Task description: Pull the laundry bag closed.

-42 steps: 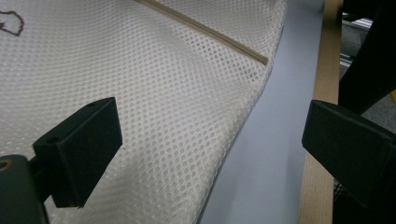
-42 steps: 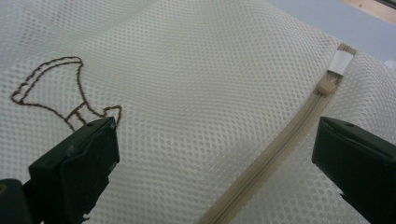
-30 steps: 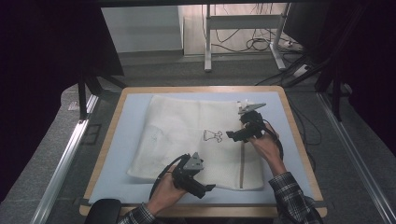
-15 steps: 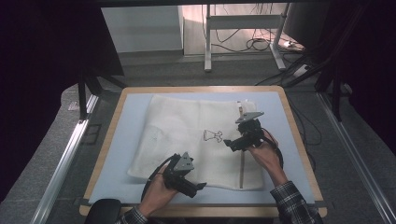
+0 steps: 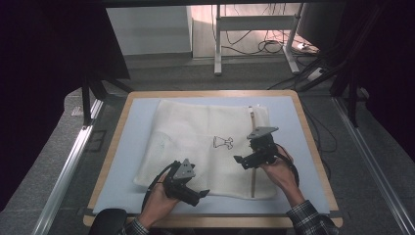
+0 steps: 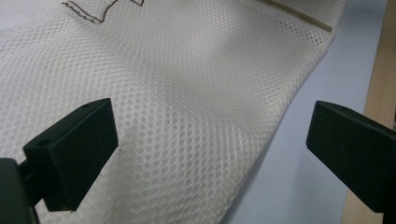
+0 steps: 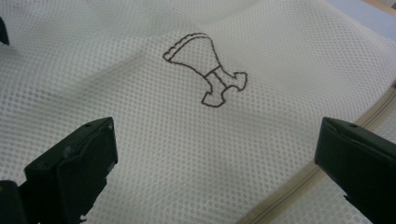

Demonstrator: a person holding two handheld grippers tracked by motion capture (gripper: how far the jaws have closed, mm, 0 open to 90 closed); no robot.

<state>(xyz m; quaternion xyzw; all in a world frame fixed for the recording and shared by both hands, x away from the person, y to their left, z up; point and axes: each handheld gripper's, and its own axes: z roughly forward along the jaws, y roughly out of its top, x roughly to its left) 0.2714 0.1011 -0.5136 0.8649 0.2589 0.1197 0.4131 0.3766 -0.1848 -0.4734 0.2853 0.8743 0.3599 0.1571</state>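
Wood-rimmed table (image 5: 313, 142), white honeycomb-mesh bag (image 5: 195, 132)

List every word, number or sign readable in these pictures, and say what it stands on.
No readable words or numbers.
One sign: a dark outline drawing of a drumstick, no lettering, on the white mesh bag.
A faint mark near the bag's left edge is too small to read.

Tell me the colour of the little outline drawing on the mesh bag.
Dark brown outline drawing on white mesh bag; clearest in right gripper view.
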